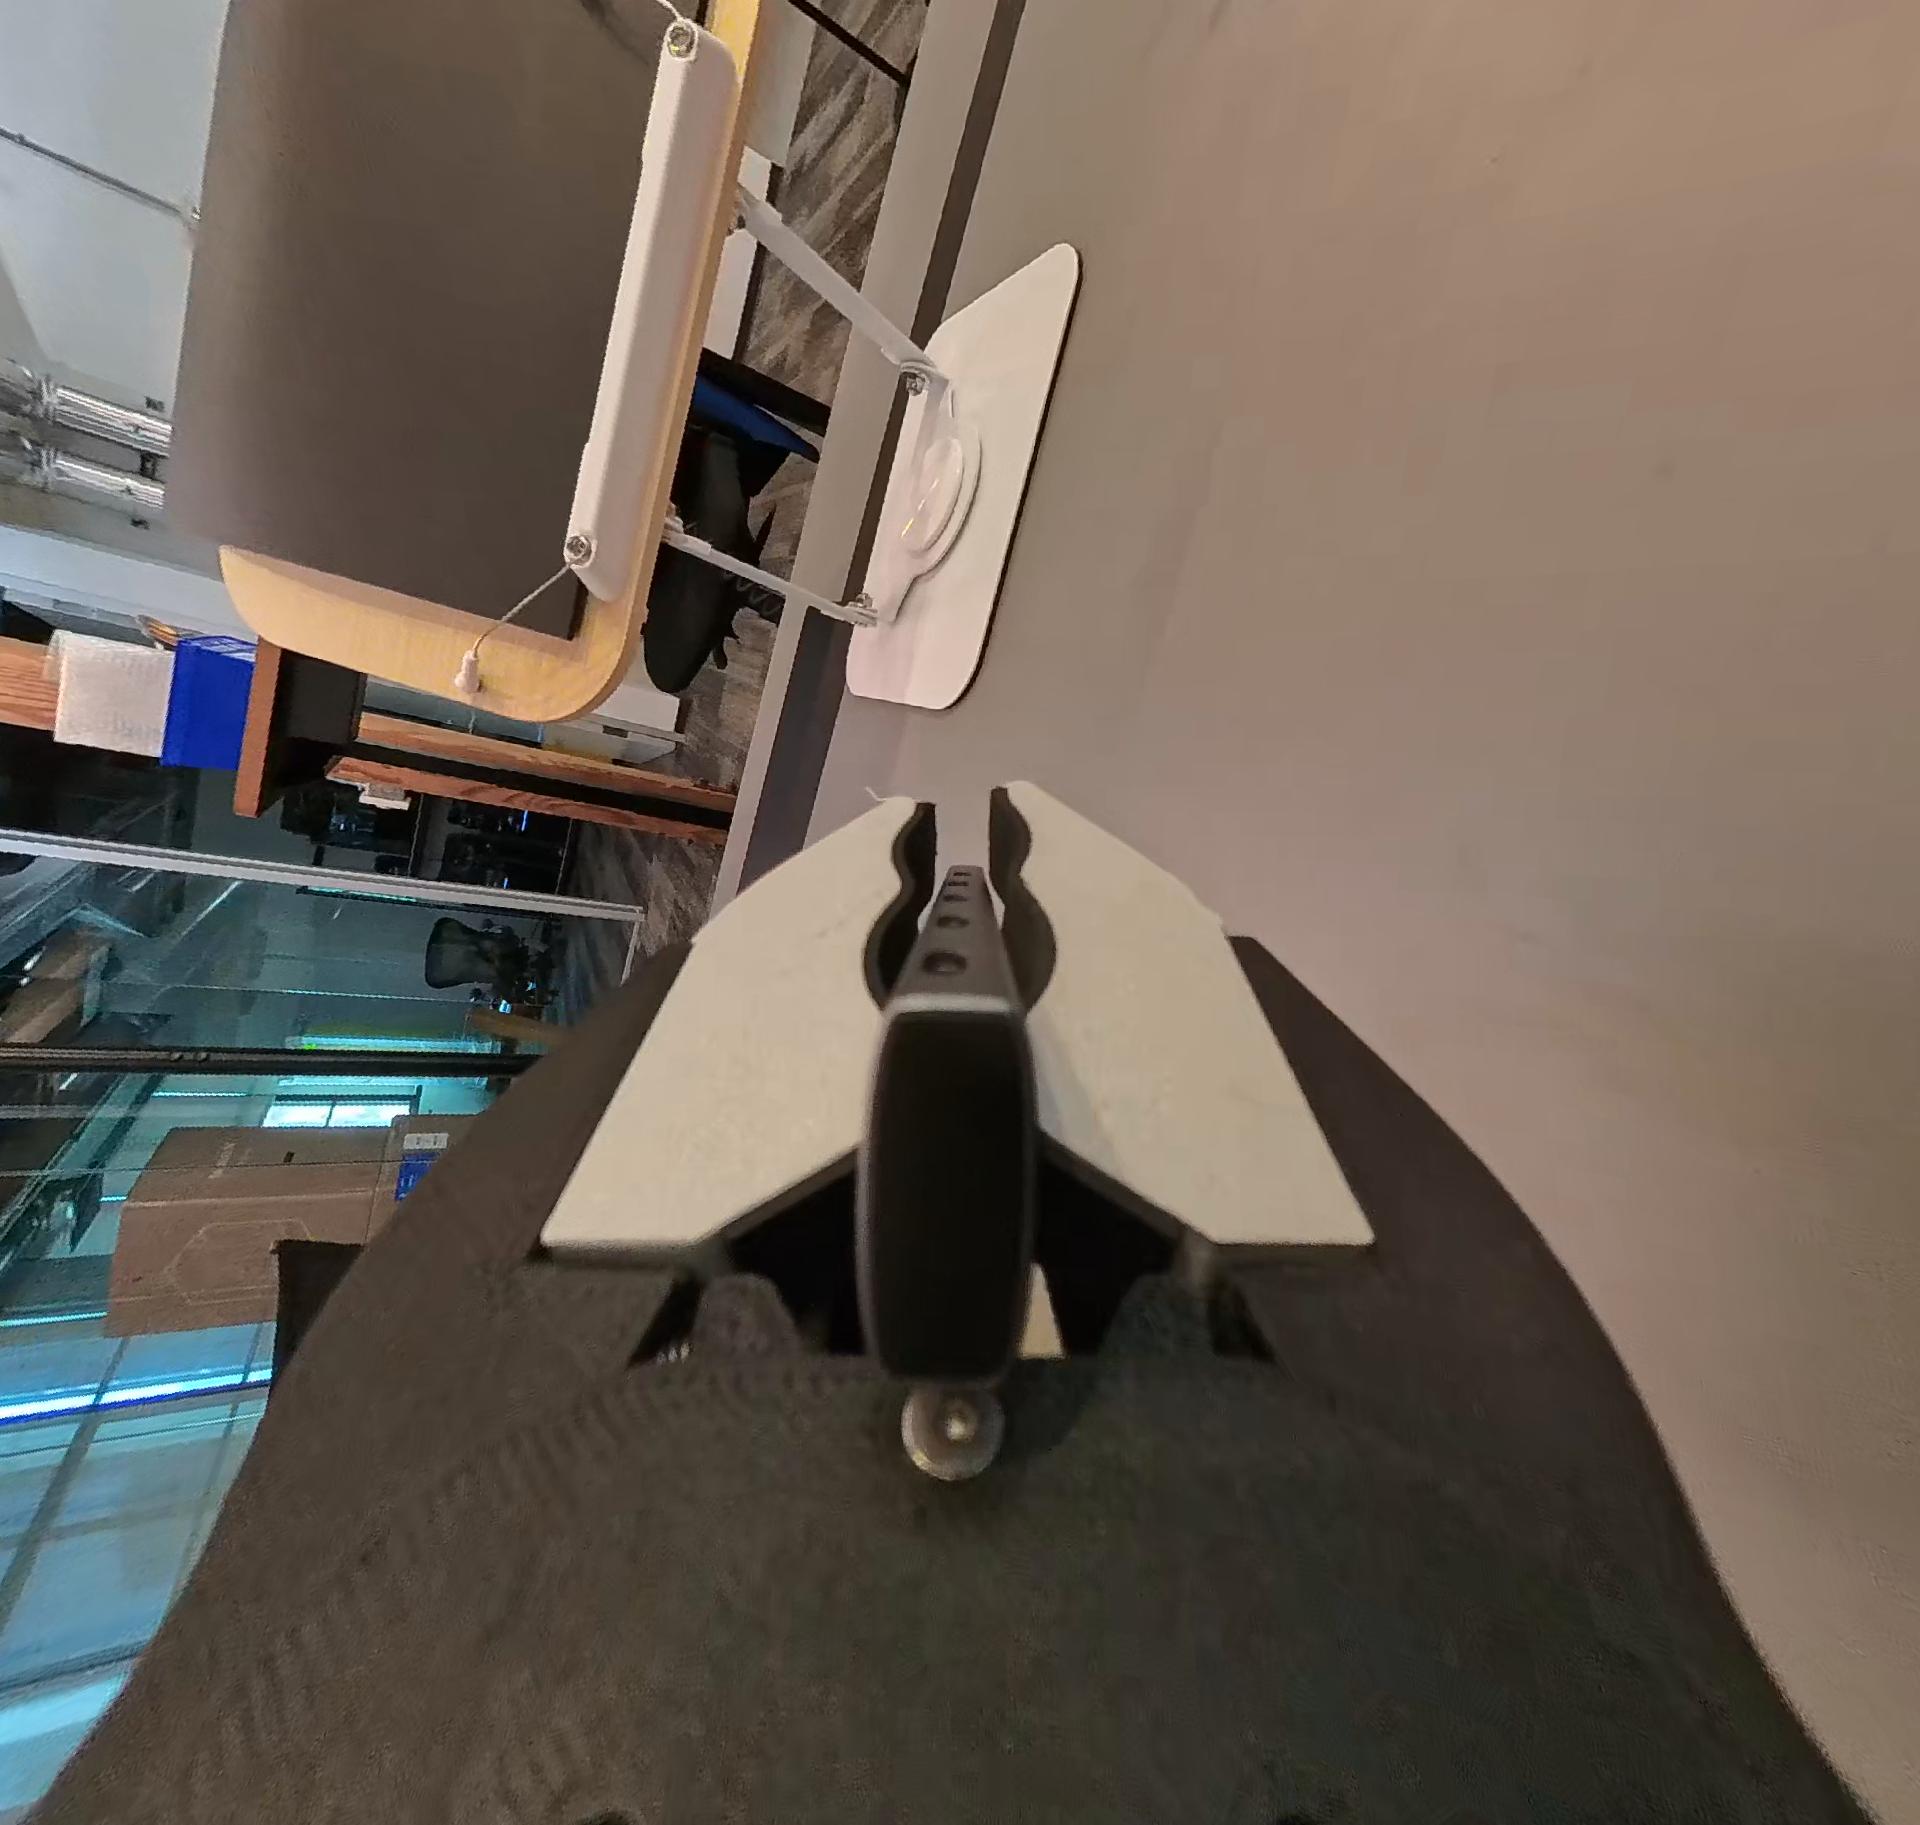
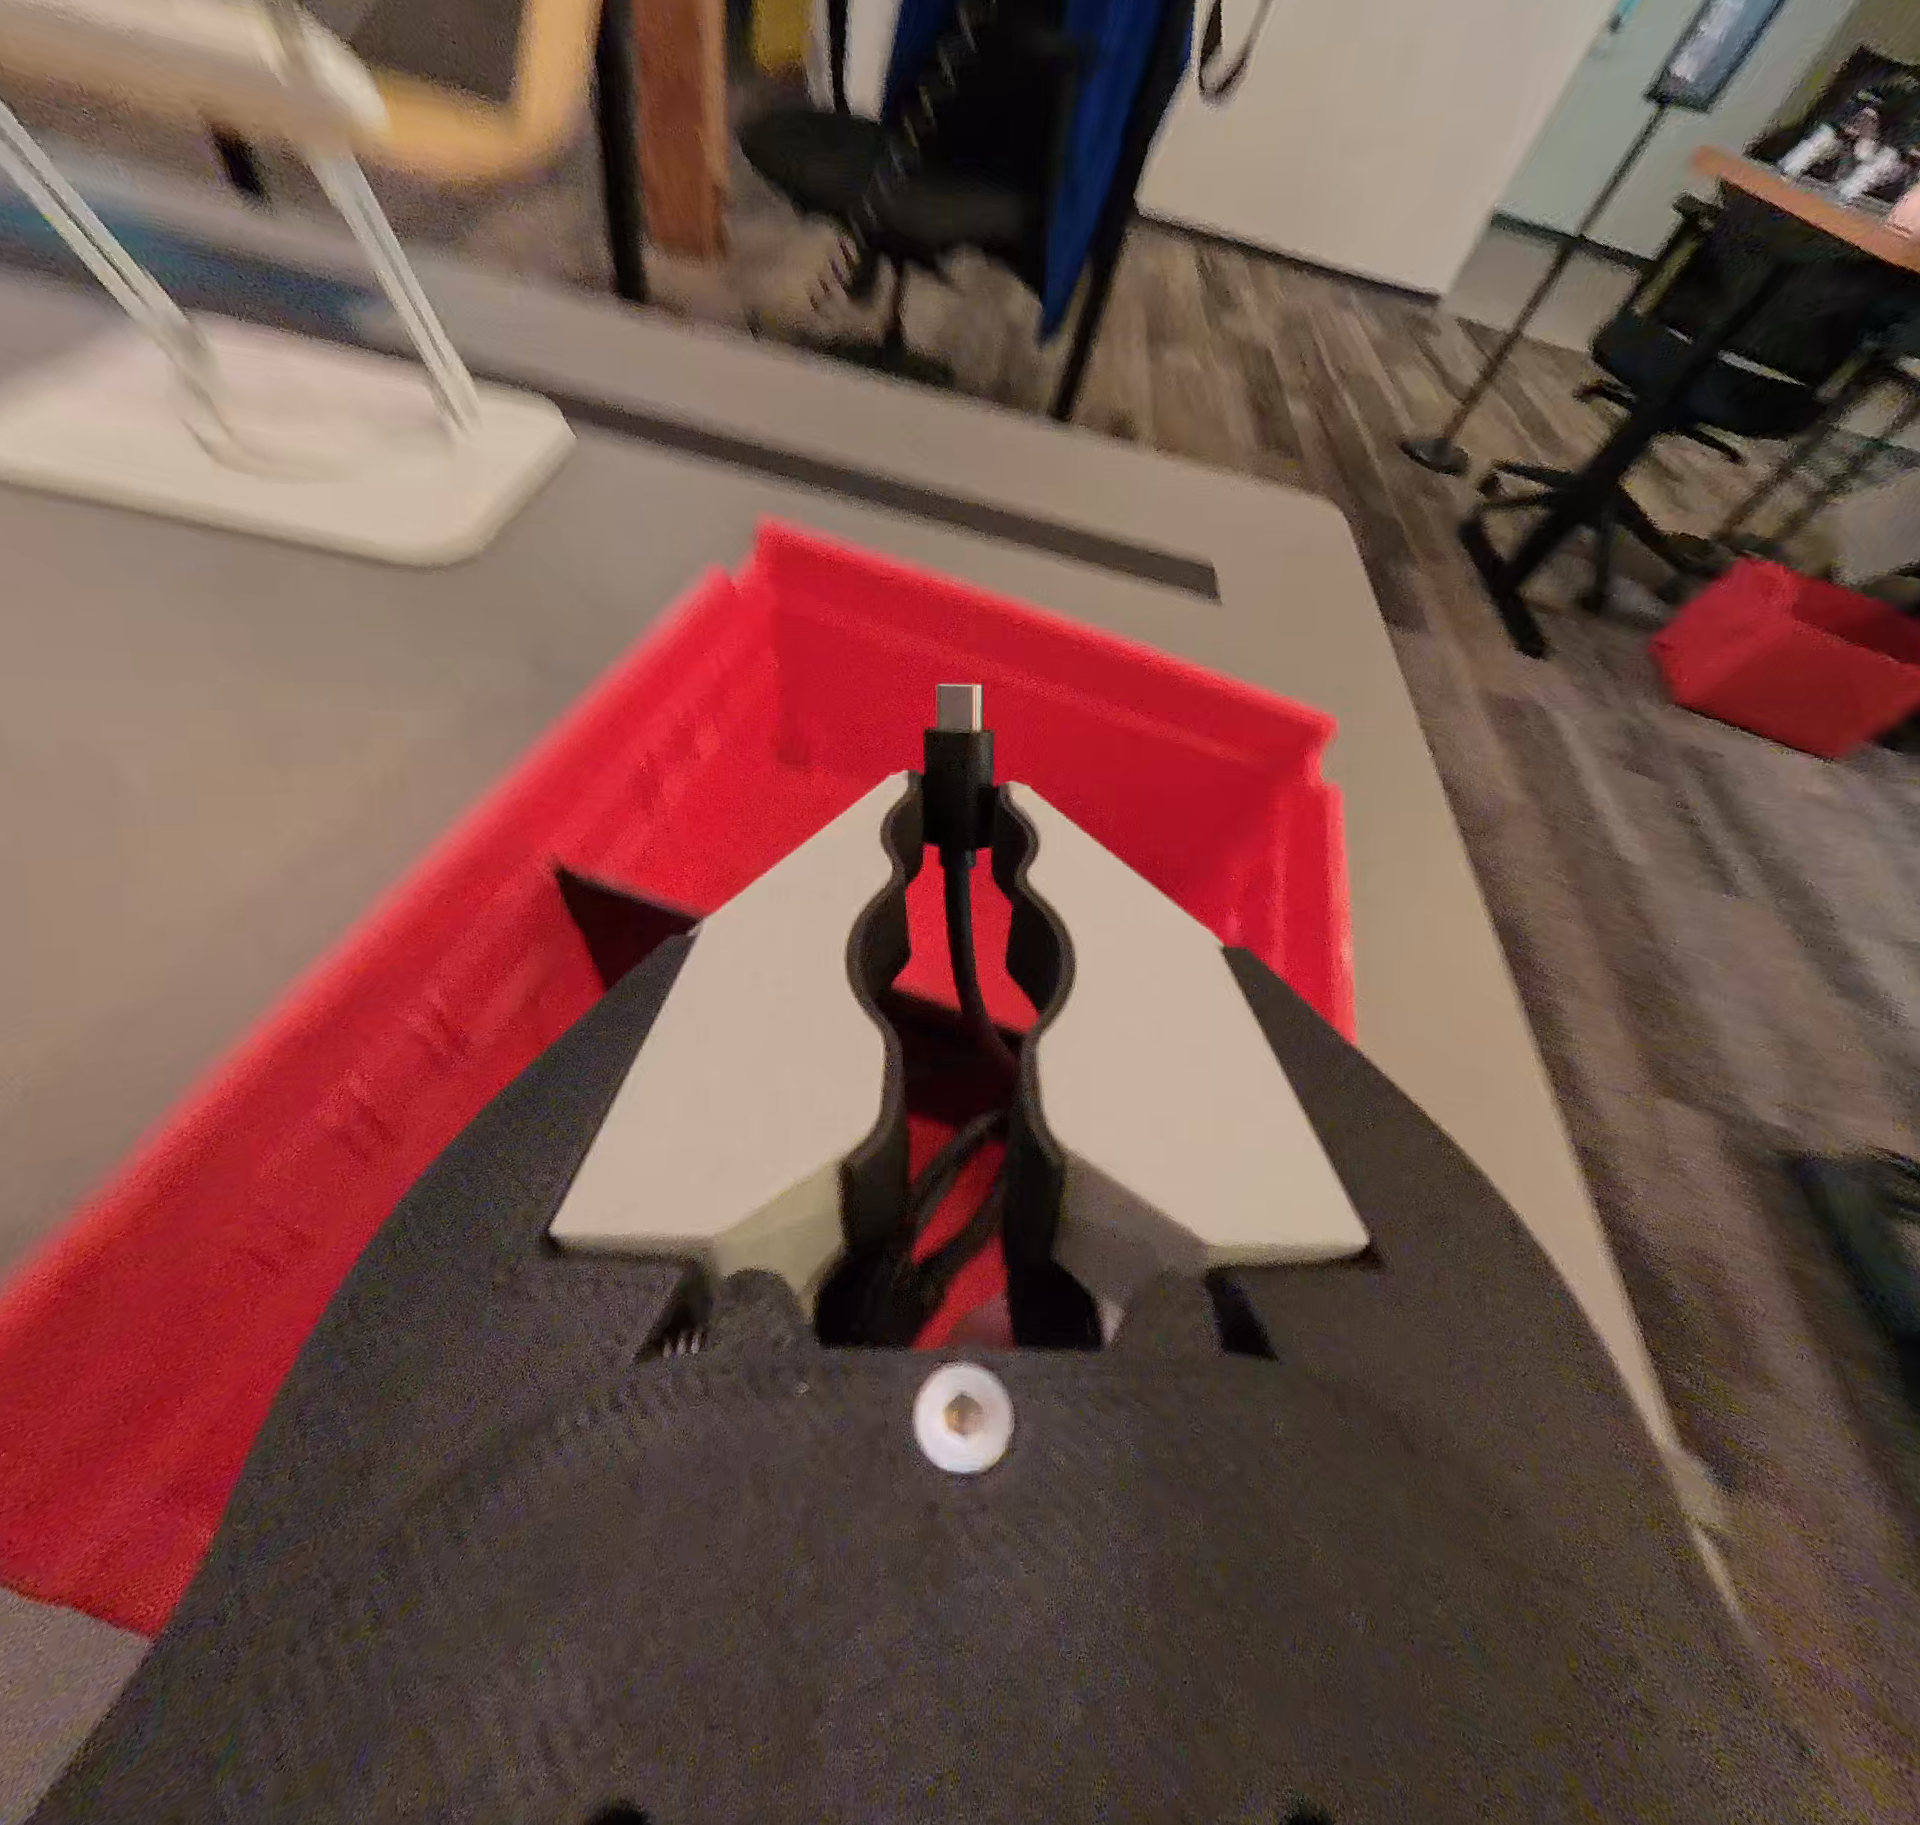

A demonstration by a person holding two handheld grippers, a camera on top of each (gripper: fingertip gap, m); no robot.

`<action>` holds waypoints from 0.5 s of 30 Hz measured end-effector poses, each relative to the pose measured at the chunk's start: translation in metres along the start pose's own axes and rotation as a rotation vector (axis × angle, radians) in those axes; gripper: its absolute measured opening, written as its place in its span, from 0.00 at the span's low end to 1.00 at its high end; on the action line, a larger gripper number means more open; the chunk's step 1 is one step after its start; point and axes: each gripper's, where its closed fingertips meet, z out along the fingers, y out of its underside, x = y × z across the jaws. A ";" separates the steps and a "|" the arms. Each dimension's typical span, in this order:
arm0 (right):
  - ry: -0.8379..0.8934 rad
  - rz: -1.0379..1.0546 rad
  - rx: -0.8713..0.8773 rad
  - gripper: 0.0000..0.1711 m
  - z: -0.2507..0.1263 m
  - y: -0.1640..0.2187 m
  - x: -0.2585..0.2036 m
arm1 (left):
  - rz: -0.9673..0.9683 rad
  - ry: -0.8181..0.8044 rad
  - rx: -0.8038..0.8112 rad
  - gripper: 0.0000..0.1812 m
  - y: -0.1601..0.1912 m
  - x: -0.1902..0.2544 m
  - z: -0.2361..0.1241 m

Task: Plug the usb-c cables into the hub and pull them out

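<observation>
My left gripper (image 1: 958,811) is shut on a dark grey hub (image 1: 951,1100), held edge-on between the jaws with its row of ports (image 1: 951,918) facing up toward the camera; the view is rolled sideways over the grey table (image 1: 1455,528). My right gripper (image 2: 961,796) is shut on a black usb-c cable (image 2: 966,944) just behind its plug (image 2: 958,757), whose metal tip points forward past the fingertips. The cable trails back between the jaws down into a red bin (image 2: 1039,674) below.
A white monitor stand base (image 1: 966,487) rests on the table, carrying a tilted dark panel with a wooden rim (image 1: 416,269); it also shows blurred in the right wrist view (image 2: 312,466). The table's right edge (image 2: 1455,840) drops to the floor, with another red bin (image 2: 1787,663) and chairs there. My right fingertips sit around 50 cm from my left ones.
</observation>
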 end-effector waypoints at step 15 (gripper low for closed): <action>0.003 -0.565 -0.316 0.31 -0.037 0.019 -0.033 | -0.006 0.011 0.009 0.06 -0.014 0.003 0.000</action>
